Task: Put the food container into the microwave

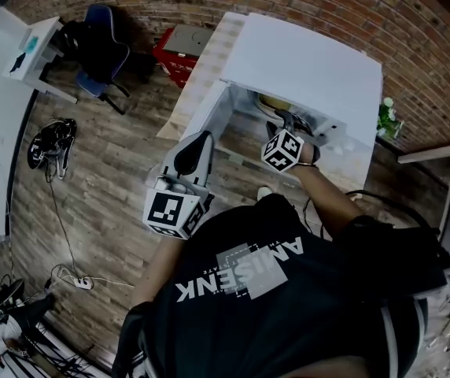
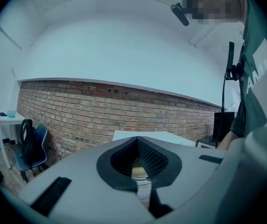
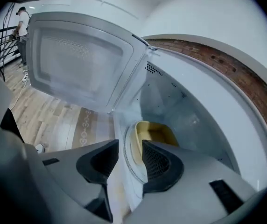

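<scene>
The fingers (image 2: 158, 161) of the left gripper (image 2: 136, 140) are pressed together at their tips, and nothing is pinched between them. They point level, out over the room toward a long brick wall (image 2: 124, 111).

Far to the left, the head view shows a small white bench (image 1: 36, 42). Next to it is a blue chair (image 1: 91, 83) with a black bag (image 1: 99, 50) on it. A black thing with straps (image 1: 52, 144) lies on the wood floor (image 1: 107, 179). Lower down there are some loose cables (image 1: 71, 278). A red box (image 1: 176, 61) sits by the wall, just left of the microwave (image 1: 304, 61).

The microwave is white and its door (image 3: 77, 59) is swung wide open to the left. In the head view, the left gripper is just beside the edge of that open door. The door stands between it and the inside of the microwave.

The fingers (image 3: 160, 164) of the right gripper (image 3: 129, 146) are spread apart and point down into the open microwave. They are not squeezing anything. The food container (image 3: 154, 133) is yellowish with a pale rim. It sits inside the microwave, on its floor, right in front of these fingers. The near edge of the container shows in the gap between the two fingers. The right finger is very close to the rim. Nothing else is in the way between them.

Farthest right, a small green plant (image 1: 386, 118) stands just beside the microwave.
</scene>
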